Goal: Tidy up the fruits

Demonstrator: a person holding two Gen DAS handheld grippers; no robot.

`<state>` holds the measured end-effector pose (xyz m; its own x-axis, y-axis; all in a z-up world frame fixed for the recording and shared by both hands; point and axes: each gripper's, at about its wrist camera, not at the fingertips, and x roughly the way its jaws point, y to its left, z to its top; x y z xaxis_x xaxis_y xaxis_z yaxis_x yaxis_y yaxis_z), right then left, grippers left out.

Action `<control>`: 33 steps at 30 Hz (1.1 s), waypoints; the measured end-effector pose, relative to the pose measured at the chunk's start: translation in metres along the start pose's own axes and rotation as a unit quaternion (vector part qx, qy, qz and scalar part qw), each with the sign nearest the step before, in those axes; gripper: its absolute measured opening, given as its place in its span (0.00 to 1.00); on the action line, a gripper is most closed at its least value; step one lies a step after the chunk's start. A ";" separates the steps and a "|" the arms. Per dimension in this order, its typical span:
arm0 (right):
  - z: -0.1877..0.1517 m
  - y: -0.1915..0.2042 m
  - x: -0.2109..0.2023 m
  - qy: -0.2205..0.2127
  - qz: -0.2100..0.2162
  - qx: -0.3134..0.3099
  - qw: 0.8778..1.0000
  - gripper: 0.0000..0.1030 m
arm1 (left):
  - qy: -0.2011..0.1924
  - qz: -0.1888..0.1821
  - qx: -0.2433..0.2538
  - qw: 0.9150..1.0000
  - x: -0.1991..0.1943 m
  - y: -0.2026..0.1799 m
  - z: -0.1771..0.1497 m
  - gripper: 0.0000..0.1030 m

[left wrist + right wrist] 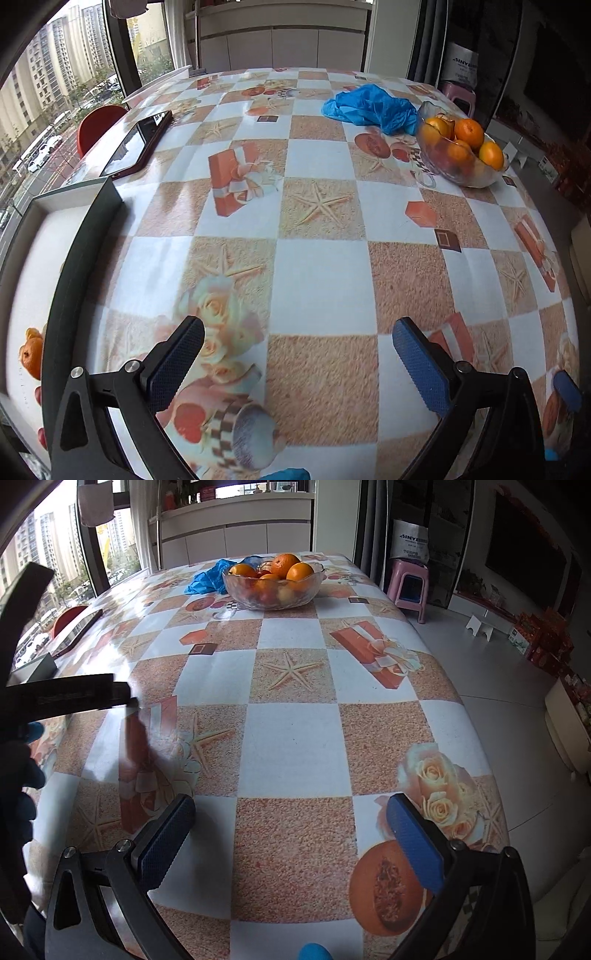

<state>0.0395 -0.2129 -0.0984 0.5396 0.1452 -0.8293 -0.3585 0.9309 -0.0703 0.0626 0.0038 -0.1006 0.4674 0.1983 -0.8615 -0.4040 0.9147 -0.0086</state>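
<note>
Both handheld grippers hover low over the table covered in a checked oilcloth printed with starfish, roses and gift boxes [317,266], and neither holds anything. The left gripper [297,363] has its blue-padded fingers spread wide with bare cloth between them; the right gripper [290,843] is spread just as wide. The fruit sits mostly in a clear scalloped glass bowl [458,162] at the far right of the table in the left wrist view, heaped with round orange citrus fruits [286,566] and some darker pieces underneath that are hard to tell apart through the glass. Just behind the bowl, touching or nearly touching it, lies a crumpled blue plastic bag [371,107]. A dark-framed tray with a white floor [33,258] sits at the near left edge, with one orange fruit [32,356] lying in it. Beyond the tray a dark smartphone in a reddish case [142,142] lies flat near the window side.
</note>
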 end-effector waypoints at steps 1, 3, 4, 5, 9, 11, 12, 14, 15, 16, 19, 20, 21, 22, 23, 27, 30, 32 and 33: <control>-0.002 0.002 -0.002 0.004 -0.004 -0.003 1.000 1.00 | 0.002 0.003 0.005 1.000 0.008 -0.008 0.002 1.00; -0.002 0.002 -0.001 -0.006 0.004 0.001 1.000 1.00 | -0.019 -0.007 0.002 1.000 0.015 -0.021 0.009 1.00; -0.001 0.002 0.001 -0.008 0.006 0.001 1.000 1.00 | -0.025 -0.003 0.004 1.000 0.018 -0.028 0.013 1.00; -0.002 0.001 0.001 -0.012 0.004 0.000 1.000 1.00 | -0.033 -0.004 0.002 0.999 0.021 -0.035 0.017 1.00; -0.001 -0.001 0.003 -0.030 0.000 0.001 1.000 1.00 | -0.043 -0.002 0.005 0.999 0.029 -0.052 0.031 1.00; -0.001 -0.001 0.004 -0.037 0.000 0.003 0.999 1.00 | -0.043 -0.003 0.003 0.999 0.029 -0.051 0.031 1.00; 0.000 -0.001 0.005 -0.038 0.002 0.004 0.999 1.00 | -0.043 -0.005 0.001 0.999 0.029 -0.051 0.031 1.00; 0.001 -0.001 0.006 -0.039 0.006 0.005 0.999 1.00 | -0.043 -0.004 0.002 0.999 0.030 -0.051 0.032 1.00; 0.001 -0.001 0.006 -0.039 0.007 0.006 0.999 1.00 | -0.043 -0.004 0.001 0.999 0.030 -0.052 0.031 1.00; 0.002 -0.001 0.006 -0.039 0.007 0.006 0.999 1.00 | -0.043 -0.004 0.001 0.999 0.030 -0.052 0.031 1.00; 0.002 0.000 0.006 -0.039 0.008 0.006 0.999 1.00 | -0.043 -0.005 0.001 0.999 0.030 -0.051 0.031 1.00; 0.002 0.000 0.006 -0.038 0.008 0.006 0.999 1.00 | -0.043 -0.004 0.001 0.999 0.030 -0.052 0.031 1.00; 0.002 0.000 0.006 -0.038 0.008 0.006 0.999 1.00 | -0.043 -0.004 0.001 0.999 0.030 -0.052 0.031 1.00; 0.001 -0.001 0.006 -0.038 0.007 0.006 0.999 1.00 | -0.043 -0.004 0.001 0.999 0.030 -0.052 0.031 1.00; 0.001 -0.001 0.006 -0.038 0.007 0.006 0.999 1.00 | -0.043 -0.004 0.001 0.999 0.030 -0.052 0.031 1.00; 0.001 -0.001 0.005 -0.039 0.007 0.005 0.999 1.00 | -0.043 -0.004 0.001 0.999 0.029 -0.052 0.031 1.00; 0.002 -0.001 0.006 -0.039 0.007 0.005 0.999 1.00 | -0.043 -0.004 0.001 0.999 0.029 -0.052 0.031 1.00; 0.001 -0.001 0.005 -0.039 0.007 0.005 0.999 1.00 | -0.043 -0.004 0.001 0.999 0.029 -0.052 0.031 1.00; 0.001 -0.001 0.005 -0.039 0.007 0.004 0.999 1.00 | -0.043 -0.004 0.001 0.999 0.029 -0.052 0.031 1.00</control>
<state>0.0433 -0.2126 -0.1022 0.5929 0.1831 -0.7842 -0.3595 0.9316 -0.0543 0.1217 -0.0267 -0.1098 0.5370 0.2201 -0.8144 -0.3984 0.9171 -0.0148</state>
